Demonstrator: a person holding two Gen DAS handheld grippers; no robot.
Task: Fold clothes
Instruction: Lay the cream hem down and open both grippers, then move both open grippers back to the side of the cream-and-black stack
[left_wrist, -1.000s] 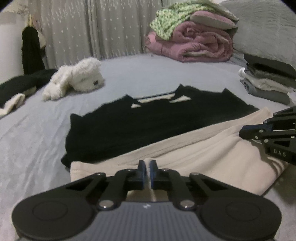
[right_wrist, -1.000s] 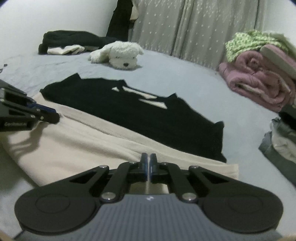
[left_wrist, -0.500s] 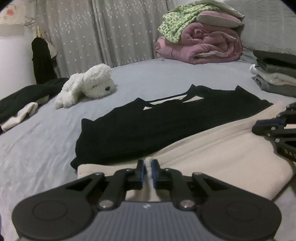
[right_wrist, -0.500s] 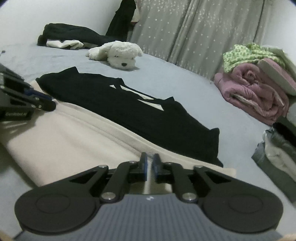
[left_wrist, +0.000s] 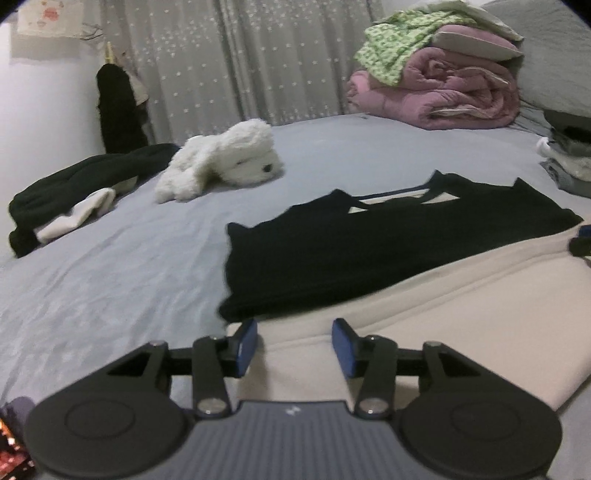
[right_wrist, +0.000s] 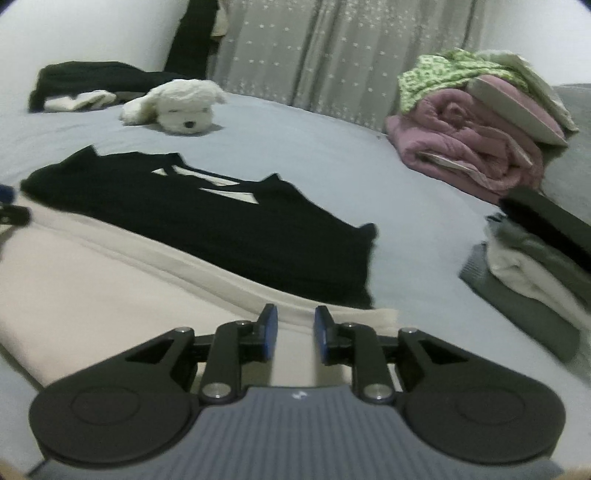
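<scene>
Black-and-cream knit garment lies flat on the grey-blue bedsheet, black upper part away from the cameras, cream lower band doubled up toward it along the near edge — a partial fold, as far as I can judge.

Left gripper: fingers spread wide, nothing between them, hovering over the cream band's left corner. Right gripper: fingers parted, also empty, over the band's right corner.

Risks:
- Cream band is a loose layer; a low sweep by either gripper could snag the edge and drag it out of line.
- Pinching only the top layer at a corner would peel the fold apart; a deep bite could take the bedsheet too.
- Uneven pull from the two sides would skew the fold line.

Edges and room: garment's left and right edges lie clear on bare sheet. White plush toy dog and dark clothes heap sit well apart to the far left. Stack of folded grey and white clothes is near on the right — tightest side. Rolled pink blanket is far back.
</scene>
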